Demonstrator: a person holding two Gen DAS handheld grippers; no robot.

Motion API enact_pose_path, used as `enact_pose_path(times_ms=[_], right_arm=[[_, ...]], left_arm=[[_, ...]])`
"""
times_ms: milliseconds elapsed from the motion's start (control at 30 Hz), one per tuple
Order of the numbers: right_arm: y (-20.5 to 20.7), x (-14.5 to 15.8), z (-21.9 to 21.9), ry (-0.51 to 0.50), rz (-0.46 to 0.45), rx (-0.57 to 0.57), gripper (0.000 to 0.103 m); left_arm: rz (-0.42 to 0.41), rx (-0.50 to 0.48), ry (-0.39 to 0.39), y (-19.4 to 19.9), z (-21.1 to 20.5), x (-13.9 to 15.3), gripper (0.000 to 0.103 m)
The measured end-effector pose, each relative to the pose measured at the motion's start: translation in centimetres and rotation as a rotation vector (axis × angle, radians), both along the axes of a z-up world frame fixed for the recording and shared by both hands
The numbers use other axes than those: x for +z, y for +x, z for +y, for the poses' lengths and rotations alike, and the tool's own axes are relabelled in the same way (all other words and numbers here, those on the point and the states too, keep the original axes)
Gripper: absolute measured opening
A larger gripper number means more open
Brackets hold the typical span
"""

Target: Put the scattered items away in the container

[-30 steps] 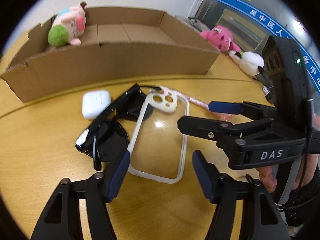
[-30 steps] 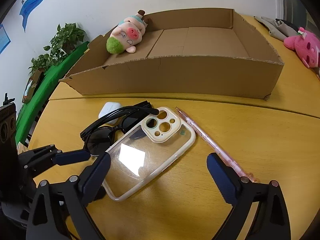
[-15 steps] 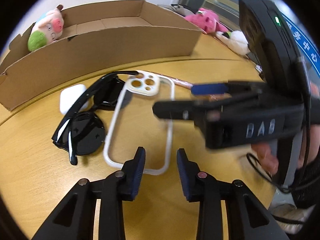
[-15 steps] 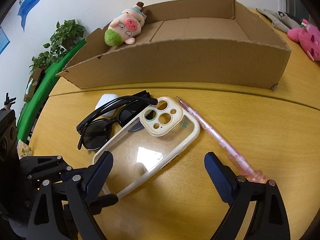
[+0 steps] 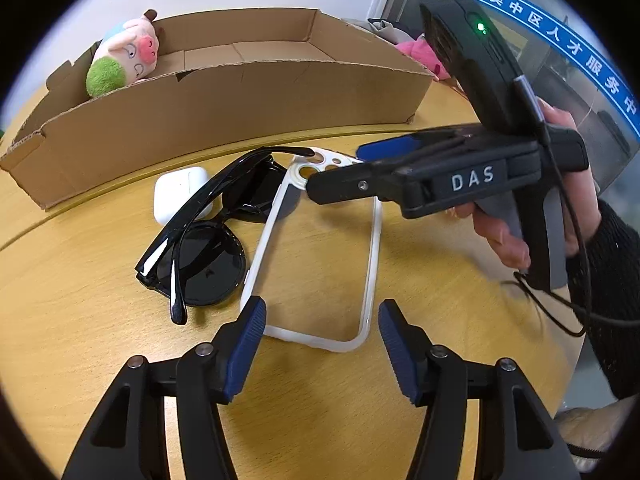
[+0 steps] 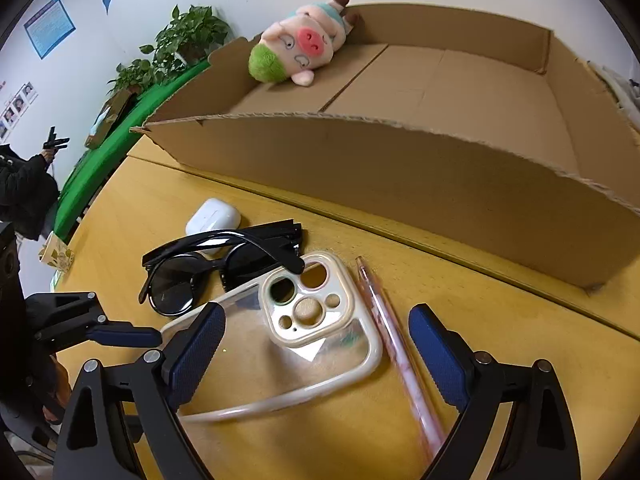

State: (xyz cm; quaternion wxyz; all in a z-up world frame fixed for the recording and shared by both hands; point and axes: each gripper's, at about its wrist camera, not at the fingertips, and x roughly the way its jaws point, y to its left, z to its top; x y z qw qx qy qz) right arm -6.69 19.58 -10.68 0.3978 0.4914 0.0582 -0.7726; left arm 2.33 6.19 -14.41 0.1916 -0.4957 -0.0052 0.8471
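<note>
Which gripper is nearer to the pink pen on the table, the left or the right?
Right. The right gripper hangs open over the phone case and the pink pen; the left gripper, jaws opening, is at the case's opposite end.

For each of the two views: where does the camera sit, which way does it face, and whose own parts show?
Left wrist: on the left tongs, angled down at the phone case; jaws opening, nothing between; right tongs and a hand show.
Right wrist: on the right tongs, angled down over the pen; left tongs' tip at left.
Shared: phone case, sunglasses, earbud case, cardboard box, plush pig.
</note>
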Motion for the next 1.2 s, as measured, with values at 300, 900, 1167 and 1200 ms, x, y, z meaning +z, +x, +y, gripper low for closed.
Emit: enact_pose_path(times_ms=[300, 900, 1167, 1200], right_arm=[[2.2, 1.0, -1.2, -0.040, 0.051, 0.142, 0.097], [11.4, 0.4, 3.0, -0.057, -0.075, 0.275, 0.098], [10.2, -0.3, 1.9, -0.020, -0.043, 0.299, 0.101], [10.7, -0.3, 1.7, -0.025, -0.041, 0.309, 0.101]], left_arm=[[0.027, -0.106, -0.071, 1.0, 0.8, -0.2, 0.071], [0.012, -0.438, -0.086, 4.8, -2.1, -0.4, 0.072], [-0.006, -0.411, -0.072, 3.2, -2.0, -1.4, 0.077], [0.001, -0.403, -0.064, 3.3, -2.0, -1.5, 0.077]])
